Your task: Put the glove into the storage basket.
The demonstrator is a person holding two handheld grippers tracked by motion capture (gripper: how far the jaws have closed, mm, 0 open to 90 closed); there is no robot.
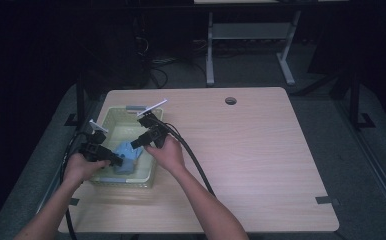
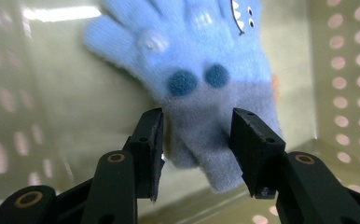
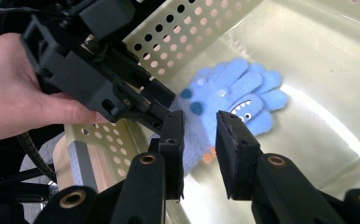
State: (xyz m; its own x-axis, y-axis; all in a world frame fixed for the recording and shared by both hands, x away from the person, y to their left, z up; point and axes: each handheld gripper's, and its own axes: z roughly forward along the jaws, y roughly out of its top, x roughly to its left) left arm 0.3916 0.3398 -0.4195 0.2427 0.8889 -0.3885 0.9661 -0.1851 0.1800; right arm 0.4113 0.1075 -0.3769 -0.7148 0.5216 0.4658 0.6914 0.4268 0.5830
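Left gripper view: left gripper [image 2: 197, 140] half open, 2 pads astride the cuff of the blue glove [image 2: 201, 70], not pressing; glove flat inside the basket [image 2: 341, 93]. Right gripper [image 3: 199, 140] parted, just above the cuff.

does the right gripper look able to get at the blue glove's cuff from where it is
Probably yes. The right gripper has open jaws just short of the blue glove in the basket, but the left gripper straddles the cuff, crowding that end.
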